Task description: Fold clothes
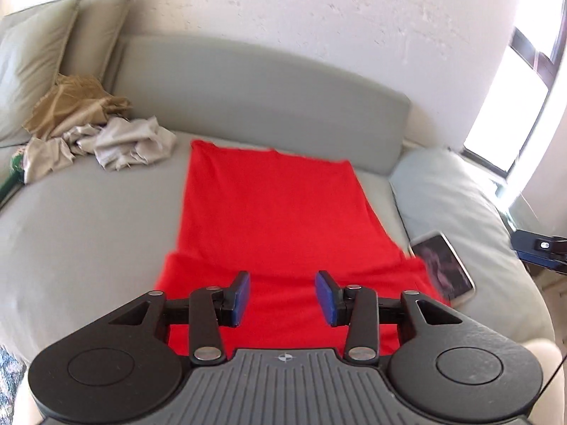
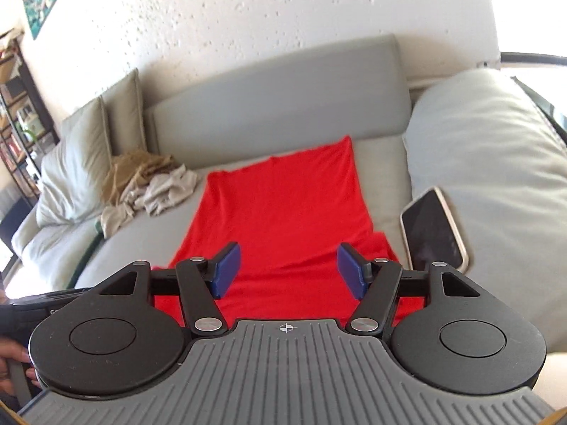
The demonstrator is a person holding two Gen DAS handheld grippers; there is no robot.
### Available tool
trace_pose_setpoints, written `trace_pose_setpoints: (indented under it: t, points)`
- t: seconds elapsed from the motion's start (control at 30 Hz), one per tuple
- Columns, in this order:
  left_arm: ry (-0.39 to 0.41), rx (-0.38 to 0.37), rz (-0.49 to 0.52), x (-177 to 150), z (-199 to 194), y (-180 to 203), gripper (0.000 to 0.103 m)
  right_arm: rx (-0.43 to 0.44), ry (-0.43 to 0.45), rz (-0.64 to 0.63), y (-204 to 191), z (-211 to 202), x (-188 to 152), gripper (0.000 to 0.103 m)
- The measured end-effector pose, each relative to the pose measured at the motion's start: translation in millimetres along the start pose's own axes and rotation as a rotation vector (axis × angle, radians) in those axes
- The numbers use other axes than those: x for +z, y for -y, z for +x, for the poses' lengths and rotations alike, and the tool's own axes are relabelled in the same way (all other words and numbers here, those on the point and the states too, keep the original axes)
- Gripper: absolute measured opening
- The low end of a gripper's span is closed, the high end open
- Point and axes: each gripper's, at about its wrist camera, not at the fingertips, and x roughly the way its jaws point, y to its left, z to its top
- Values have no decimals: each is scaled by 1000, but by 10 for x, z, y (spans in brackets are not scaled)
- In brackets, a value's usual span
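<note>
Far left: two grey-green cushions (image 1: 39,60) leaned against the sofa back (image 1: 248,81). In front of them lay a crumpled pile of clothes, tan cloth (image 1: 74,102) at the back and pale beige garments (image 1: 131,141) at the front, unfolded.

Centre: the red garment (image 1: 269,212) was spread flat on the sofa seat (image 1: 88,219), its long sides folded in to form a narrow panel running toward the sofa back. The near end was wider, with a fold line across it.

Left gripper (image 1: 283,295) hung above the near end of the red garment; its blue fingers (image 1: 241,294) stood partly apart with nothing between them, clear of the cloth.

Right gripper (image 2: 288,271) hung likewise over the near end, fingers (image 2: 351,272) spread wider, empty.

Right: a phone (image 2: 434,228) lay face up, just beside the garment's right edge, against a large pale cushion (image 2: 496,163).
</note>
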Motion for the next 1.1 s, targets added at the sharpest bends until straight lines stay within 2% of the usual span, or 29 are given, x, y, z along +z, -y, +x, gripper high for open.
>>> trace_pose_setpoints:
  t: [0.1, 0.27, 0.33, 0.4, 0.53, 0.6, 0.63, 0.7, 0.73, 0.87, 0.93, 1.0, 1.1]
  points:
    - [9, 33, -42, 244, 121, -95, 45, 7, 33, 26, -6, 45, 270, 67]
    - [-79, 28, -42, 596, 484, -232, 48, 29, 10, 63, 35, 327, 577, 68]
    - [-104, 38, -22, 731, 679, -263, 56, 27, -23, 34, 22, 558, 697, 69]
    - [-120, 38, -8, 885, 937, -312, 60, 30, -62, 31, 47, 853, 806, 69]
    - [-136, 77, 6, 1131, 1586, -565, 60, 49, -149, 77, 240, 1610, 996, 74]
    - [-145, 108, -43, 1227, 1947, -793, 55, 53, -177, 144, 427, 2072, 1049, 73]
    - [-147, 120, -72, 1273, 2125, -914, 53, 56, -181, 182, 525, 2274, 1070, 67]
    - [-140, 99, -125, 1355, 2435, -1140, 44, 66, -184, 230, 720, 2683, 1121, 57]
    - [-146, 91, -147, 1406, 2606, -1243, 44, 68, -178, 242, 817, 2870, 1146, 52]
    - [-158, 85, -236, 1481, 3142, -1579, 43, 12, -180, 337, 1284, 3626, 1183, 52]
    - [-162, 32, -278, 1488, 3357, -1696, 43, 0, -190, 411, 1516, 3949, 1161, 52]
    - [-165, -23, -269, 1524, 3524, -1730, 42, 13, -203, 482, 1715, 4224, 1123, 51]
    - [-154, -109, -282, 1637, 3720, -1755, 36, 54, -156, 520, 1835, 4462, 1137, 45]
